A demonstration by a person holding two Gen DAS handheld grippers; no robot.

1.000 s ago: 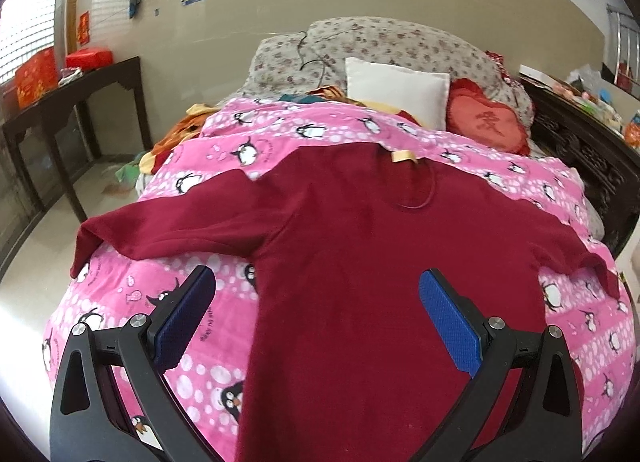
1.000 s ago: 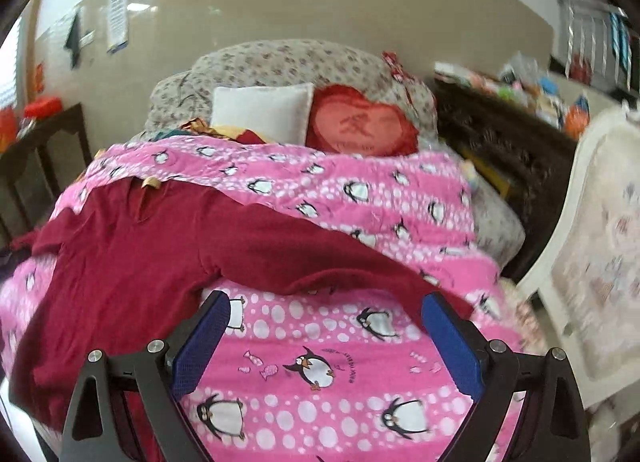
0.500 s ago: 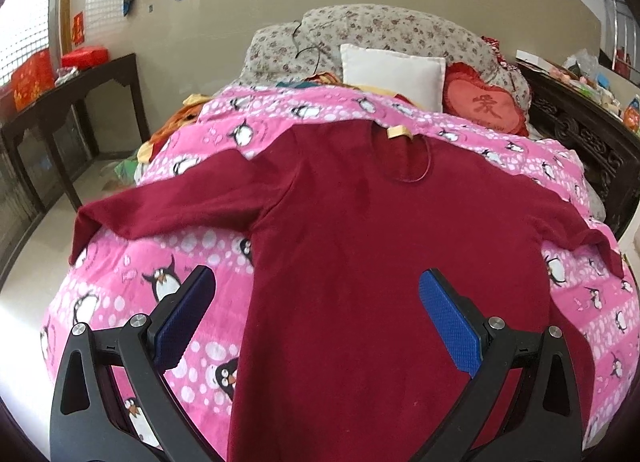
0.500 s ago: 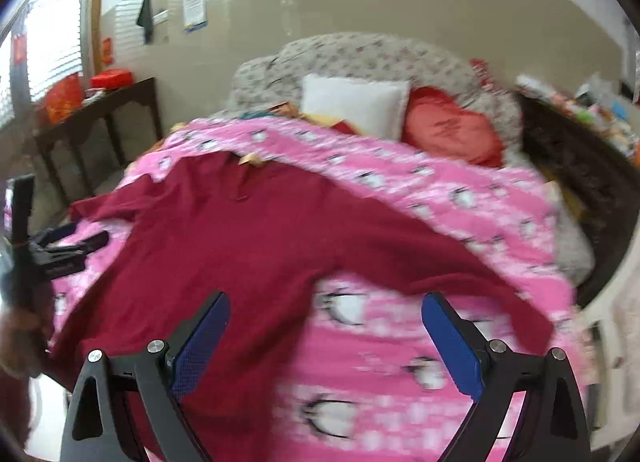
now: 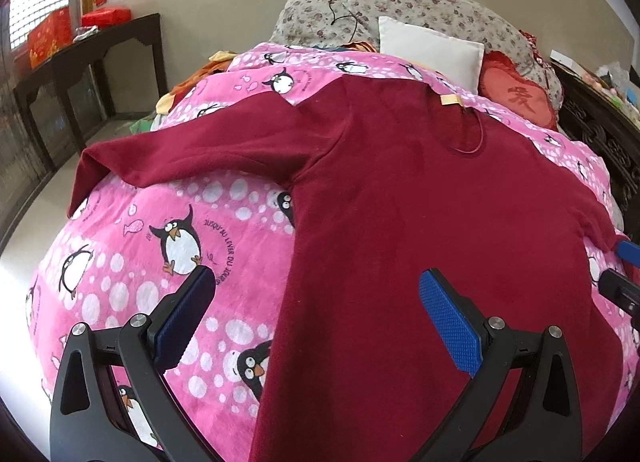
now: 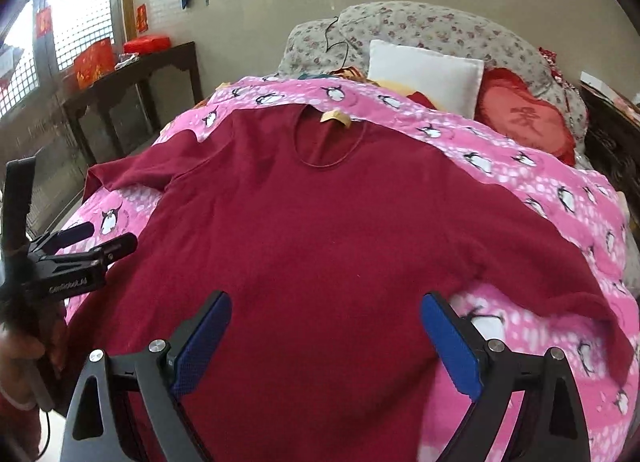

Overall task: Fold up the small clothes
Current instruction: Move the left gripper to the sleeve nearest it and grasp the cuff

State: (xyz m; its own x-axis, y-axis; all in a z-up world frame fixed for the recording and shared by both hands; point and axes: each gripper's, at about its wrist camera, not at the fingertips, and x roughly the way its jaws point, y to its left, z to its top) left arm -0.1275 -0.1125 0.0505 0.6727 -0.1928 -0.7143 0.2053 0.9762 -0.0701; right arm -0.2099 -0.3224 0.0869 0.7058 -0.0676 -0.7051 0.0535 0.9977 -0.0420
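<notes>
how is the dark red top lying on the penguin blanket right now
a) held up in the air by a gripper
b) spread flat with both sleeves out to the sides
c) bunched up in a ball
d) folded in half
b: the dark red top lies open on the penguin blanket, one sleeve reaching to each side, and both the left gripper and the right gripper are open and hold nothing.

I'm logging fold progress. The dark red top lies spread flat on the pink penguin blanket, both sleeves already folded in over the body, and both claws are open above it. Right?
Not quite. The dark red top does lie flat on the pink penguin blanket with the left claw and right claw open above it, but the sleeves are still spread outward, unfolded. The right wrist view shows both.
</notes>
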